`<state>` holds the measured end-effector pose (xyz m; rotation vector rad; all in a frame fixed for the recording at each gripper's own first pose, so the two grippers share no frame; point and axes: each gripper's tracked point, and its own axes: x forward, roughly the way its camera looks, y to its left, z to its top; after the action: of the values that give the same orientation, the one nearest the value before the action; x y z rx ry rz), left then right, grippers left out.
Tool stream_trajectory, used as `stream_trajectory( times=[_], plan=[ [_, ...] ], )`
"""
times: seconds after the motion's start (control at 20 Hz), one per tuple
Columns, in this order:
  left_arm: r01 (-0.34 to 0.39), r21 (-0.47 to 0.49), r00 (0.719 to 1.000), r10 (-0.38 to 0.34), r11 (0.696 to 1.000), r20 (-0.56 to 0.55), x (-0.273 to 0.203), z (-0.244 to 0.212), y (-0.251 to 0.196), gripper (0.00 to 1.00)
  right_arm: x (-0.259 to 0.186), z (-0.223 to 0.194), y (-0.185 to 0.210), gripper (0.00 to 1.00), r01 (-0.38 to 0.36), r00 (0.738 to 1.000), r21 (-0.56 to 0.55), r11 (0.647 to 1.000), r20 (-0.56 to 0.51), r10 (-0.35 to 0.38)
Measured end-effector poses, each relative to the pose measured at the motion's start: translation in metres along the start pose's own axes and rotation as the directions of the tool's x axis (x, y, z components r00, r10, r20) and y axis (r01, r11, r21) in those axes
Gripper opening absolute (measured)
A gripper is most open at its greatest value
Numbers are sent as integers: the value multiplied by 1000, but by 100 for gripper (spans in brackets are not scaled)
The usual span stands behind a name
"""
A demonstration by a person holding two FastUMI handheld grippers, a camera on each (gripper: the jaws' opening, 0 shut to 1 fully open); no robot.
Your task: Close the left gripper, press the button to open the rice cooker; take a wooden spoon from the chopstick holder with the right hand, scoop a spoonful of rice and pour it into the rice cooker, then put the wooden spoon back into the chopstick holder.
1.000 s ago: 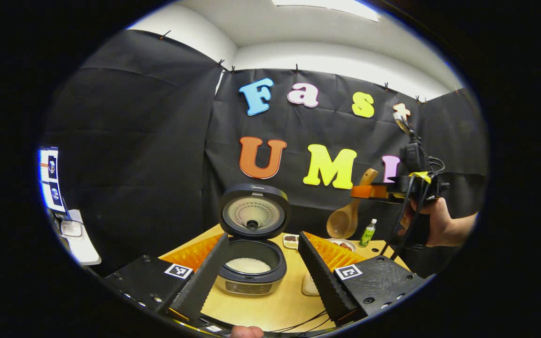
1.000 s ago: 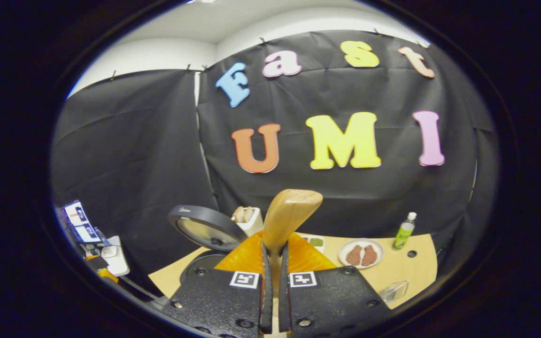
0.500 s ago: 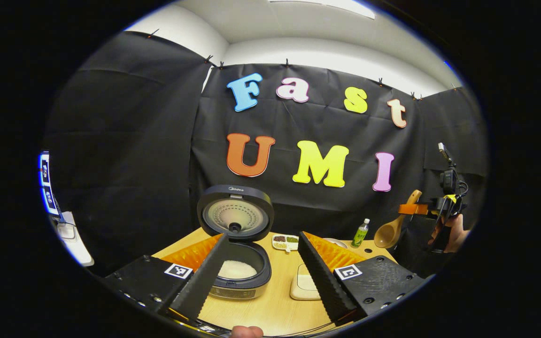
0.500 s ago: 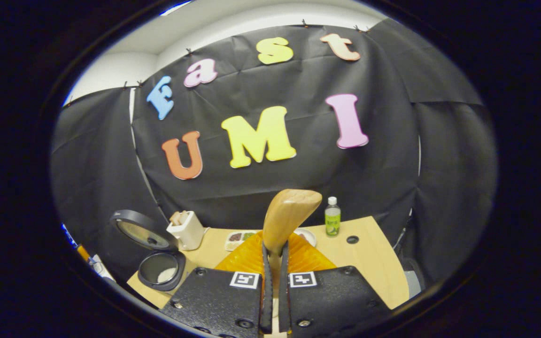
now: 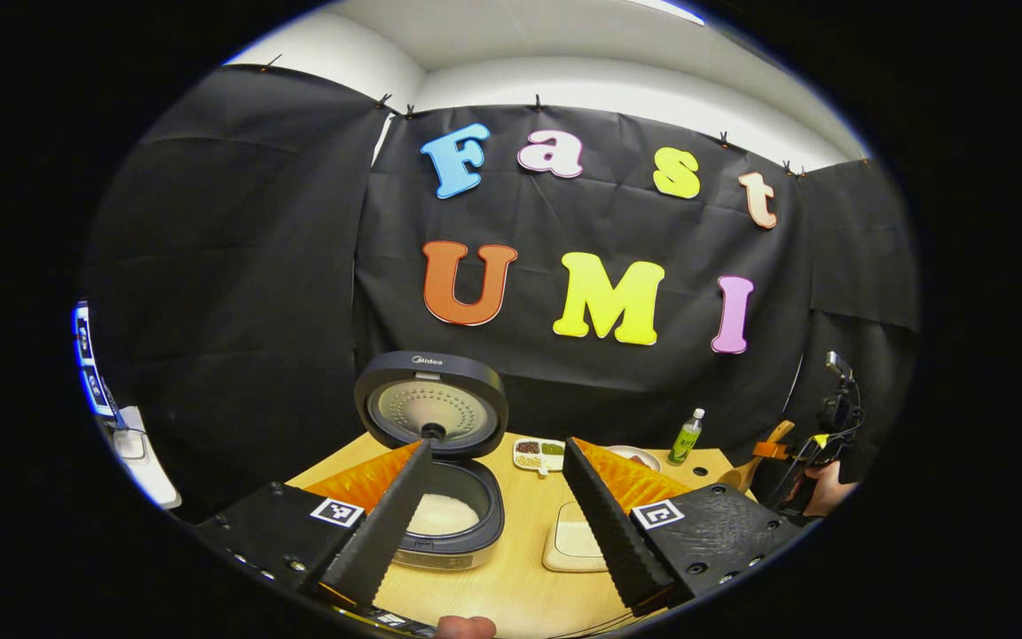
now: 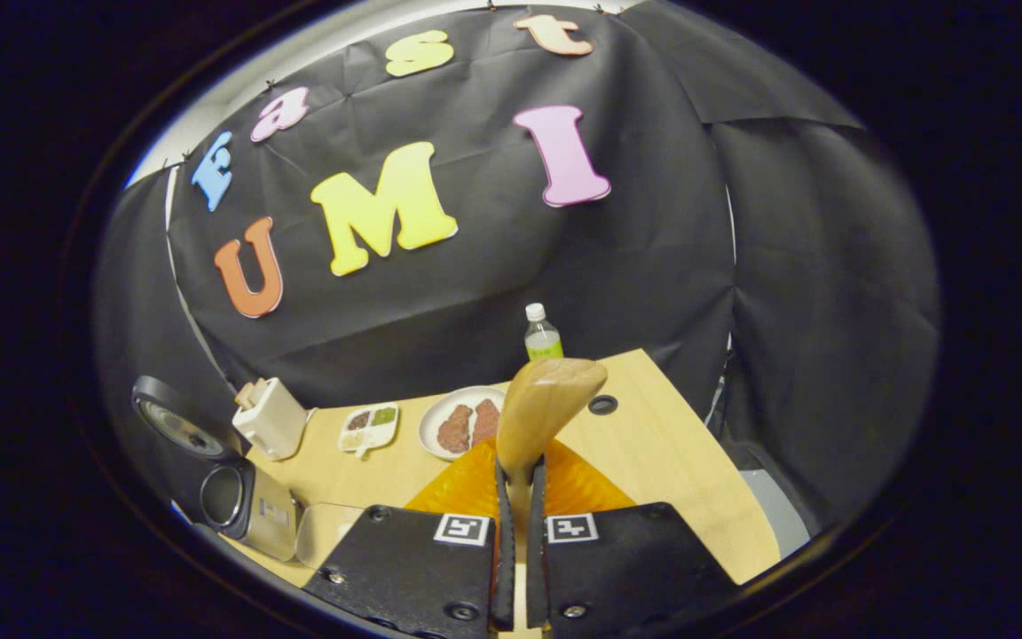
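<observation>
Right gripper view: my right gripper (image 6: 517, 524) is clamped on the handle of the wooden spoon (image 6: 545, 410), whose bowl rises above my fingers over the table (image 6: 680, 479). A second ago this view faced the wall squarely with the raised lid close in front; now it has swung out and tilted, and the rice cooker (image 6: 245, 501) sits low at the left edge, lid up. The white chopstick holder (image 6: 270, 417) stands just behind it. Beside that are a small divided dish (image 6: 369, 426), a plate (image 6: 462, 424) and a green bottle (image 6: 542, 337). A shallow tray (image 6: 325, 531) lies just beside the cooker.

In the left gripper view my left gripper (image 5: 493, 524) hangs with its jaws spread wide and nothing between them, the rice cooker (image 5: 440, 497) open below and white rice in its pot. The spoon-carrying gripper (image 5: 817, 448), near the cooker a second ago, now shows small and low at the far right edge, well apart from it.

I judge the cooker already opened and the spoon already drawn. I am carrying it away from the pot, probably down toward the rice supply. I cannot tell whether the bowl is loaded.
</observation>
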<state>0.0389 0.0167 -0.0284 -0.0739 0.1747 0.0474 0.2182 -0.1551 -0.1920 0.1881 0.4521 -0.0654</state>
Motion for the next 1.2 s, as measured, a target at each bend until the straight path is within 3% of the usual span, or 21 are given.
stream_trajectory(
  times=[0.45,0.85,1.05,1.1,1.2],
  plan=[
    [-39,29,997,41,999,-73,25,-14,-7,95,54,-48,-22,11,-19,999,-85,996,-49,14],
    [-33,43,997,36,999,-71,34,-10,-16,95,63,-76,-28,17,-25,995,-26,999,-99,23],
    [-39,19,998,40,999,-41,37,1,-11,95,49,-57,-25,28,-31,999,-34,999,-45,30],
    [-40,20,999,40,999,-34,36,2,-10,95,43,-51,-24,40,-30,999,-35,999,-29,29],
    [-41,25,999,42,999,-6,38,11,-5,95,35,-37,-26,54,-18,1000,-29,999,3,18]
  ],
)
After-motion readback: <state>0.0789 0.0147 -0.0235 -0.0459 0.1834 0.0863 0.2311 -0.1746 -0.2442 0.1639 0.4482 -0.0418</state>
